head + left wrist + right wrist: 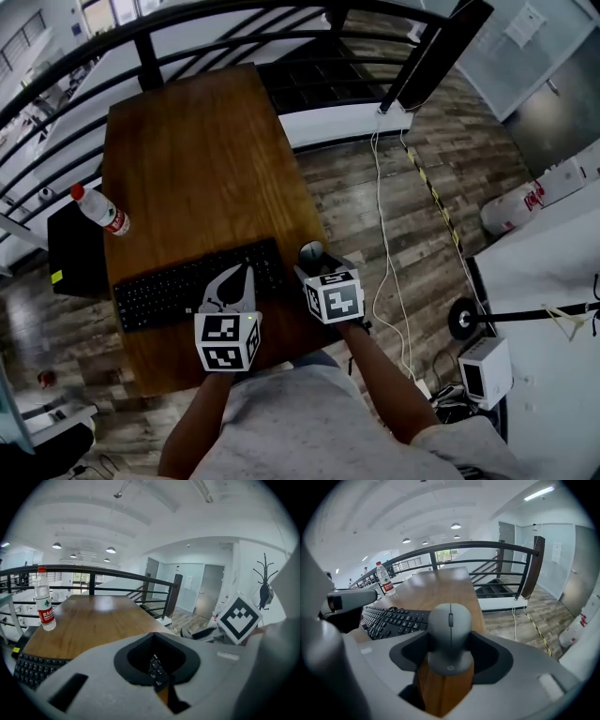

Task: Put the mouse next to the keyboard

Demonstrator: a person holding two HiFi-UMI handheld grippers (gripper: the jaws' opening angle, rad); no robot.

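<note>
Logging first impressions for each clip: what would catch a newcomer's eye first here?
A grey mouse sits between the jaws of the right gripper at the right edge of the wooden table, beside a black keyboard. A red-capped water bottle stands alone near its left edge.

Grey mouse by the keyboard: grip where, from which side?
Pinch the grey computer mouse across its long sides near the rear, coming from behind along its length; its domed top offers no hold. The right tongs sit that way.
</note>
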